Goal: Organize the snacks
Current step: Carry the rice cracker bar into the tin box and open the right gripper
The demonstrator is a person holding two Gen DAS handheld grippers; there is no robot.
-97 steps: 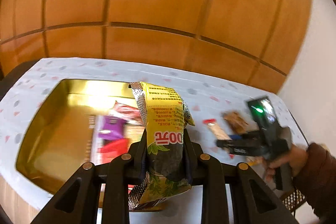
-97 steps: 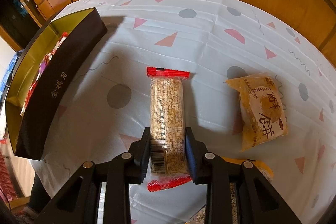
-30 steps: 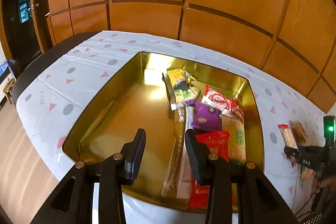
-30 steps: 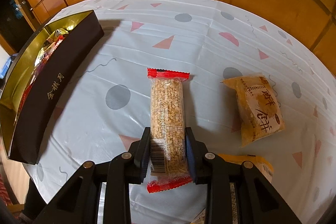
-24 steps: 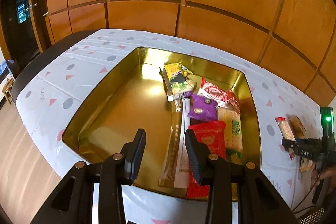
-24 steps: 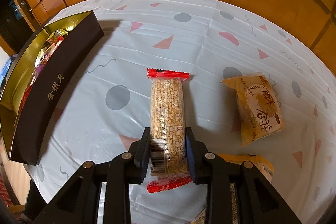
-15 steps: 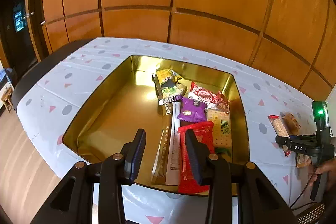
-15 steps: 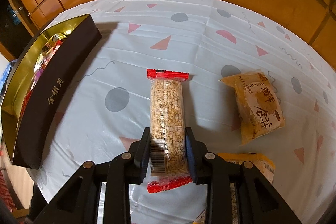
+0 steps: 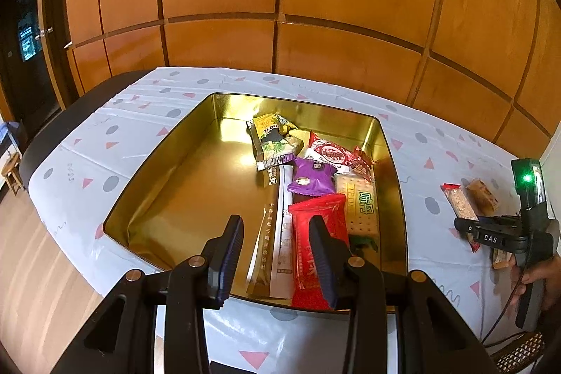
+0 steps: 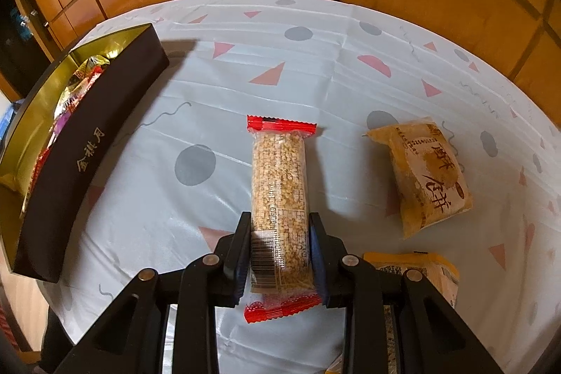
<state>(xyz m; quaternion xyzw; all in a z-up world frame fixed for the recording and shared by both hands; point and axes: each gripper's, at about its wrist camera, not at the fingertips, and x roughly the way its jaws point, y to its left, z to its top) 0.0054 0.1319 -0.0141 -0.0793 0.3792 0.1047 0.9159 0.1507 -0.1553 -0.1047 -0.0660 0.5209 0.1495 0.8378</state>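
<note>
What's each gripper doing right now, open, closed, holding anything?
Left gripper: open, nothing between its fingers, above the gold box.
Right gripper: closed on the red-ended grain bar.

Gold tin (image 9: 157,160): left half of floor bare, open from above; snack packets (image 9: 315,177) crowd its right half. Tablecloth (image 10: 217,114) between tin's dark wall (image 10: 87,156) and grain bar (image 10: 280,184) is free. Right of the bar a yellow pastry pack (image 10: 427,174) lies well apart, another yellow pack (image 10: 417,269) nearer.
</note>
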